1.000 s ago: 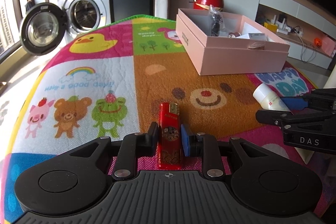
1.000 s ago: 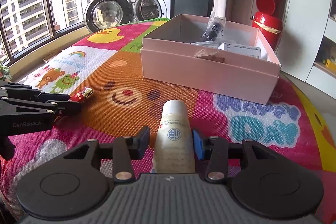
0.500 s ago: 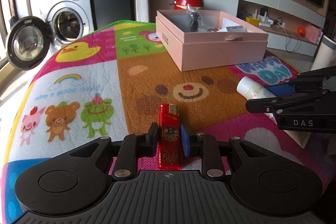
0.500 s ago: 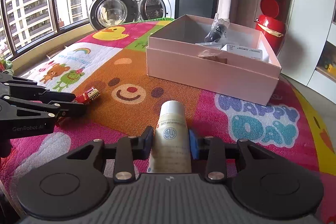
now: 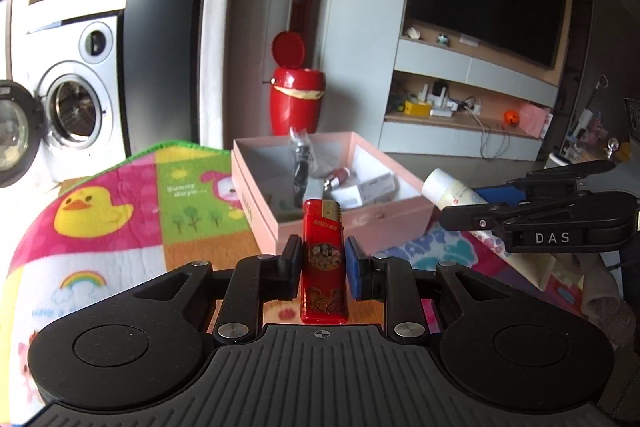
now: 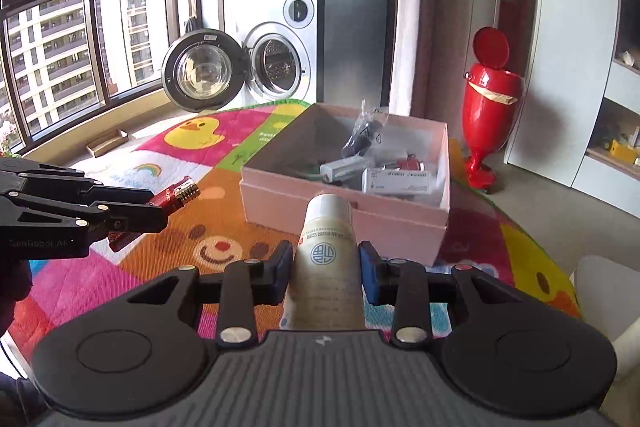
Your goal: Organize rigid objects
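1. The left gripper is clamped on a red lighter; the lighter stands upright between the two pads, its metal top pointing forward, clear of the play mat beneath it.
2. The right gripper is closed on a white tube; its pads press the tube's sides and the capped end juts out ahead of them (the jaws drew in onto it within the last second), and the tube too hangs above the mat.
3. A pink box sits open on the far part of the mat, towards its far edge; it holds a black item in a clear bag, small cartons and a few other bits that are too small to tell.
4. In each wrist view the box lies straight beyond the held thing; the lighter and the tube are both short of its near wall, outside it.
5. Off the mat stand a red bin with its lid up and a washing machine with its door open.
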